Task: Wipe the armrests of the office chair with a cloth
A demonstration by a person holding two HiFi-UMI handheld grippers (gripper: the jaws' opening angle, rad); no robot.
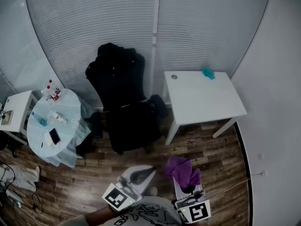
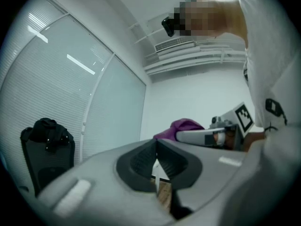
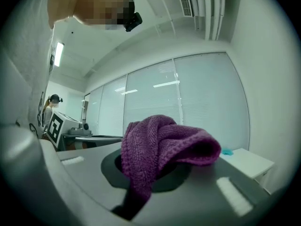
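Left hand-held gripper [image 2: 156, 147] closed, right hand-held gripper [image 3: 155, 171] clamping cloth [image 3: 164, 142]

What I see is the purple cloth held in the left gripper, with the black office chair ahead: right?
Not quite: the purple cloth is clamped in the right gripper, not the left, as the right gripper view shows. The left gripper has its jaws together on nothing. The black office chair is indeed ahead.

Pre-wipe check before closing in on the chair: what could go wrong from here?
1. The purple cloth bulges loosely out of the right jaws, so it might slip under wiping pressure.
2. The office chair stands close between the round table and the white table, so reaching its sides could bump either.
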